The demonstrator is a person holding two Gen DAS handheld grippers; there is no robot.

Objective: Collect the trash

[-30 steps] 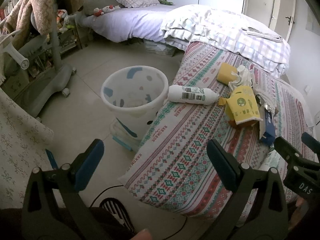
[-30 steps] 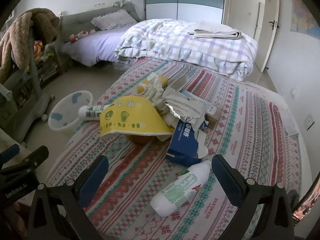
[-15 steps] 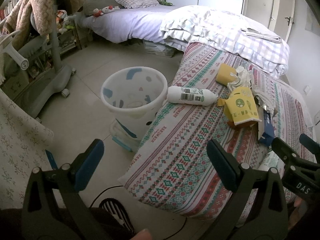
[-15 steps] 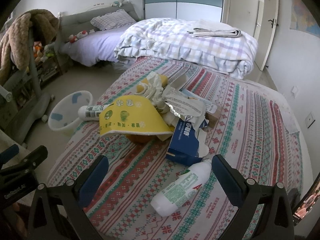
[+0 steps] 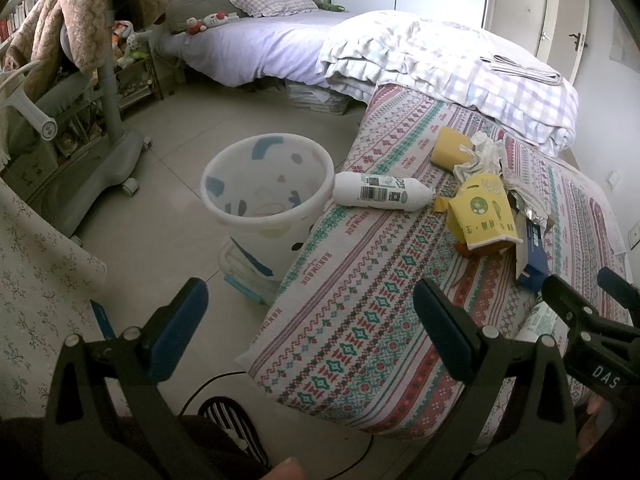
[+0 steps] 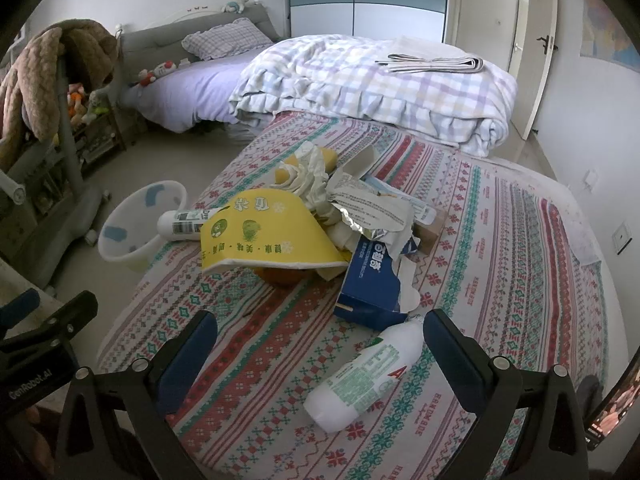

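Note:
A heap of trash lies on the patterned bedspread (image 6: pixel 500 264): a yellow carton (image 6: pixel 264 236) (image 5: pixel 484 216), a torn blue box (image 6: pixel 372 276) (image 5: pixel 534 248), crumpled paper and foil (image 6: pixel 360 204), and a yellow sponge-like block (image 5: pixel 450 146). One white bottle (image 5: pixel 380 194) (image 6: pixel 184 222) lies at the bed's edge beside the white bin (image 5: pixel 268 184) (image 6: pixel 140 220) on the floor. A second white bottle (image 6: pixel 368 376) lies just ahead of my right gripper (image 6: pixel 320 344), which is open and empty. My left gripper (image 5: pixel 308 320) is open over the bed's near corner and the floor.
A folded checked quilt (image 6: pixel 376 88) with a folded cloth on it lies at the bed's far end. A second bed with lilac sheets (image 5: pixel 256 48) stands behind. A grey wheeled stand (image 5: pixel 108 136) draped with a brown plush blanket is on the left. Floral fabric (image 5: pixel 40 280) hangs at near left.
Both views have shifted very slightly; the trash, bottles and bin lie where they were. Both grippers stay open.

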